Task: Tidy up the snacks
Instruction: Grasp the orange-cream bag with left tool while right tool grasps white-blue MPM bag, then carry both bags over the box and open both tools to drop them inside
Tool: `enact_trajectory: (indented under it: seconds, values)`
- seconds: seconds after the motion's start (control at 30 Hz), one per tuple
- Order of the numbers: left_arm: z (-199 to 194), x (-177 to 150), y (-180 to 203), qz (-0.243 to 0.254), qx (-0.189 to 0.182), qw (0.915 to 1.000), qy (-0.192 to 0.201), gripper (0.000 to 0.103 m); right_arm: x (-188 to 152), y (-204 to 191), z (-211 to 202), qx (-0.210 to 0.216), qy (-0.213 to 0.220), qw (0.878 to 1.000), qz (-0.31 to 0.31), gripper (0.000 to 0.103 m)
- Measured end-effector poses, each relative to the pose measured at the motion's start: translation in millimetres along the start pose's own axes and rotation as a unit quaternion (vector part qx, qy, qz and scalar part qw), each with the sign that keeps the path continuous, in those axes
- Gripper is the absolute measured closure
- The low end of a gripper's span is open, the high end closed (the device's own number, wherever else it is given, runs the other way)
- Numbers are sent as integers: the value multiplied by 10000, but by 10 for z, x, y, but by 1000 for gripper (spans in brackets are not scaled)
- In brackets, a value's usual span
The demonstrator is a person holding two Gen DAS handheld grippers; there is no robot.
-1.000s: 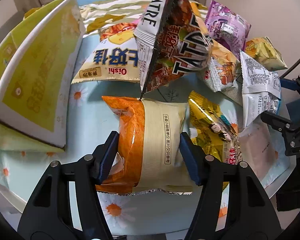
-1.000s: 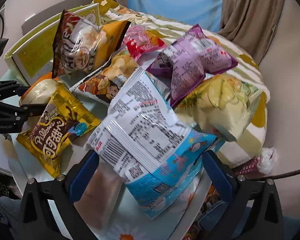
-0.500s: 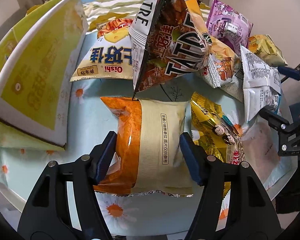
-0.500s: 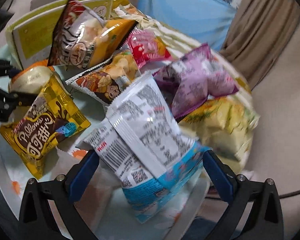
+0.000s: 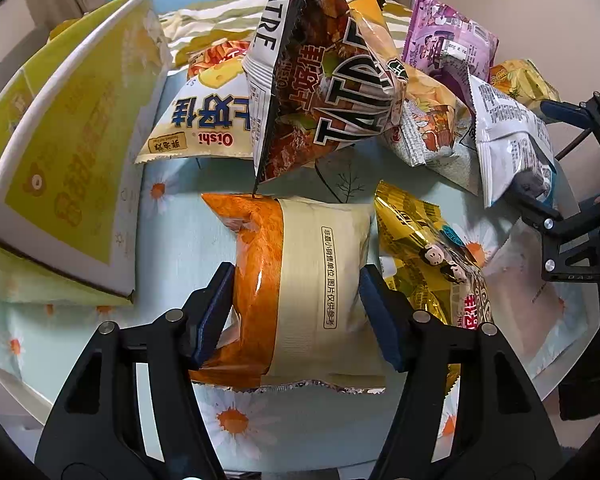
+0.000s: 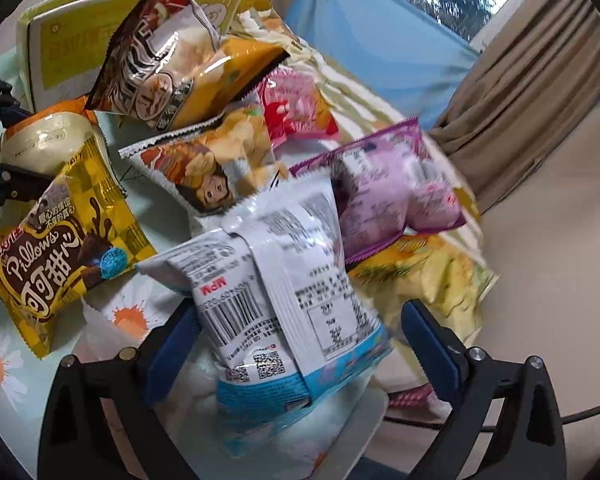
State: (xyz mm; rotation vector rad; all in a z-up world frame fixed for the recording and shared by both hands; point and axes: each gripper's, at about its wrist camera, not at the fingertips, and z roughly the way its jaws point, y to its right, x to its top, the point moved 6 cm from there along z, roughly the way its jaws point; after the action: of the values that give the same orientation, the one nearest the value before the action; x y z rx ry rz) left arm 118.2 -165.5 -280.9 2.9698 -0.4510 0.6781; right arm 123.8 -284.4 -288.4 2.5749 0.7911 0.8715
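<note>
The left gripper [image 5: 296, 312] has its jaws clamped on the orange-and-cream snack bag [image 5: 300, 292]; the right gripper [image 6: 296, 356] has its jaws apart around the white-and-blue snack bag [image 6: 284, 304] on the daisy-print surface [image 5: 292, 432].

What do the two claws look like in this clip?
Both the left claw and right claw have matte black angular frames with triangular cut-outs, silver round screw heads at the joints, and dark blue pads on the fingers. No cables or sleeves are visible.
</note>
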Motion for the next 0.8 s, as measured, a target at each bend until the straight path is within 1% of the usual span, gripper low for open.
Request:
enact_trajectory:
  seconds: [0.07, 0.13, 0.17, 0.2, 0.23, 0.33, 0.5, 0.67, 0.8]
  values:
    - [2, 1, -1, -2, -4, 10000, 4, 43, 1, -31, 51, 164, -74, 9998, -27, 4]
    - [0, 1, 0, -2, -6, 10000, 4, 43, 5, -43, 104, 295, -117, 9995, 31, 11]
    - [1, 3, 0, 2, -6, 10000, 3, 43, 4, -35, 133, 340, -151, 9993, 59, 22]
    - [1, 2, 1, 6, -4, 10000, 2, 43, -15, -35, 146, 413, -206, 9989, 100, 37]
    - [-2, -5, -4, 6, -4, 10000, 7, 43, -29, -26, 152, 466, -234, 9985, 177, 39]
    - [-23, -4, 15, 18, 1, 10000, 26, 44, -47, -3, 143, 529, -194, 9980, 296, 43]
    - [-101, -28, 41, 31, 5, 10000, 69, 46, -47, 29, -49, 579, -93, 9969, 527, 49]
    - [-257, 2, 14, -37, 4, 9998, 199, 46, -12, 100, -236, 517, 2, 9962, 705, 51]
    - [-444, 40, -15, -46, 67, 9993, 373, 46, -8, 154, -420, 562, 105, 9943, 902, 51]
